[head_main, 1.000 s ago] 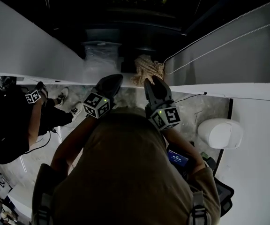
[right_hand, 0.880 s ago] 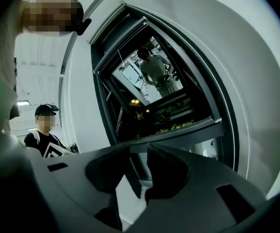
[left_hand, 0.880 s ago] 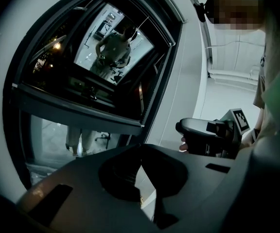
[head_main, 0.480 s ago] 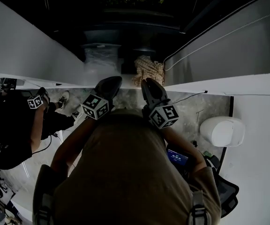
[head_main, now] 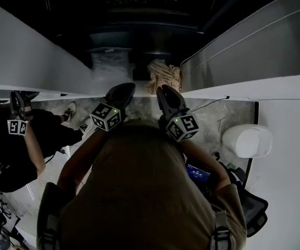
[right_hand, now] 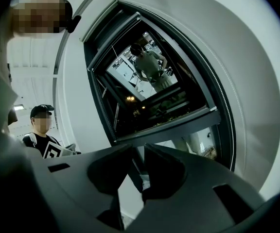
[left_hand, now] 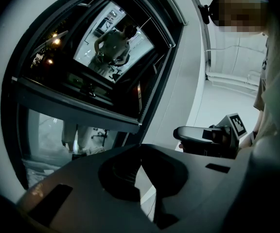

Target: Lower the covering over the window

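The person is standing at the window [right_hand: 152, 93], holding both tools up side by side and pointing them almost level at the dark glass. The left hand-held gripper [left_hand: 140, 150] is showing its jaws pressed together with nothing between them. The right hand-held gripper [right_hand: 137, 152], just to the right of it, has just been closing its jaws. They are now standing a narrow gap apart, with only the window's dark frame and the white wall showing through the gap, and the pads are pressing on nothing.

The window is lying straight ahead of both hand-held grippers, and its glass is reflecting the person [right_hand: 149, 64]. A thin beaded cord [right_hand: 230, 130] is running along the window's right edge, to the right of the right hand-held gripper and well apart from its jaws. I cannot make out the covering itself in any view.

To the left of the left hand-held gripper, a second person [head_main: 14, 150] in dark clothes is holding a marker cube [head_main: 17, 127]. To the right of the right hand-held gripper, a white rounded object [head_main: 246, 140] is sitting beside the grey floor [head_main: 217, 121]. Ahead of both hand-held grippers, a tan woven bundle [head_main: 164, 76] is lying in the dark.
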### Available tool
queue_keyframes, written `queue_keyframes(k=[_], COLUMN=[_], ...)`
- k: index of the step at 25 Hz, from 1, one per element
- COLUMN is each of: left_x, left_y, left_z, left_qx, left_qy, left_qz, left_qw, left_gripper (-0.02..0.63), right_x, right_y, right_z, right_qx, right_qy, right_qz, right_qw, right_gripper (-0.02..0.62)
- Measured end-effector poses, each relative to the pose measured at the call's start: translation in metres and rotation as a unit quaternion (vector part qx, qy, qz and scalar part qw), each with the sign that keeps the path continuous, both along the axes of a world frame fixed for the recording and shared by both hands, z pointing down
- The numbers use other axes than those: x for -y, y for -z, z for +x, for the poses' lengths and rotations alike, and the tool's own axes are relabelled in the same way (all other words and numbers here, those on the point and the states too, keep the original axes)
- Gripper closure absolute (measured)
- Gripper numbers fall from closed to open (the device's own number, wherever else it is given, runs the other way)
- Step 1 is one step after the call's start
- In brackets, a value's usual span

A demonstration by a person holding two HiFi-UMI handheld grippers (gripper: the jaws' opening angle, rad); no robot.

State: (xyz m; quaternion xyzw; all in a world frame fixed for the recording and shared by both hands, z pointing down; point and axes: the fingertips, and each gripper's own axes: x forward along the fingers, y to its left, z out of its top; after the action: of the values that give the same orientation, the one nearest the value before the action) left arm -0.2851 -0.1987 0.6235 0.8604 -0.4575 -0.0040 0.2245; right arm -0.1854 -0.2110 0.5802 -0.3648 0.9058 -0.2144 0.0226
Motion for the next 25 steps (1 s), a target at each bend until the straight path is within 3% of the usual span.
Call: queue_keyframes(k=[25], left_x=[-0.005], left_y=[-0.005], left_z=[-0.009], left_qx=[-0.005], left_qy=[-0.015], left_qz=[-0.002], left_qw=[0.9999], left_gripper=[0.589], right_x=[-0.012], right_y=[-0.005], right_z=[-0.01], right_qx=[-0.018], right_qy=[-0.011], right_qz=[0.003], right_qw=[1.0], right_gripper=[0.515])
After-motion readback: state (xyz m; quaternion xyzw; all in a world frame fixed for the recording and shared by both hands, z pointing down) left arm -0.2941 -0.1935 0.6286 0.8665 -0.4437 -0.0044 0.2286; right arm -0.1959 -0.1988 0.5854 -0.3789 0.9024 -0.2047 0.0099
